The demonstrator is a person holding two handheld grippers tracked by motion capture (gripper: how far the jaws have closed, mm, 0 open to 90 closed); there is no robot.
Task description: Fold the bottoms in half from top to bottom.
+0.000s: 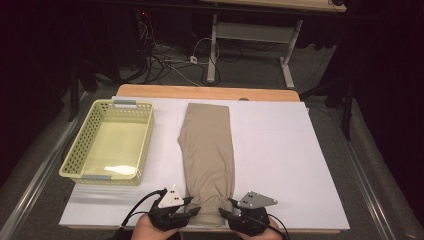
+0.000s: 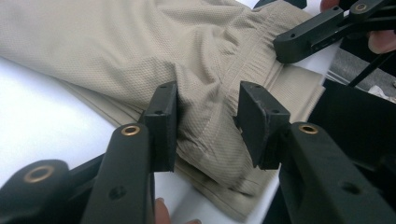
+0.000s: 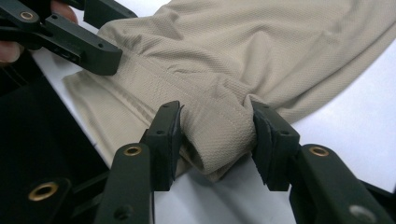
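White board [image 1: 280, 150] covers a wooden table top, with dark floor, cables and a second table's legs beyond its far edge. On the board lies a folded beige garment [image 1: 207, 155], running lengthwise from the far side to the near edge, its banded end nearest the person. A pale yellow slotted basket [image 1: 82, 145] stands to its left, apart from the cloth. The left gripper [image 1: 192, 210] meets the garment's near left corner; in the left gripper view its pads [image 2: 163, 121] bracket a raised fold of fabric [image 2: 205, 107], which fills the gap and touches both pads, so the jaws are clamped on cloth. The right gripper [image 1: 227, 210] meets the near right corner; in the right gripper view a bunched roll of the band [image 3: 217, 135] is pinched between its pads [image 3: 168, 140], the jaws likewise closed on the garment. Both hands enter from the bottom edge of the high view.
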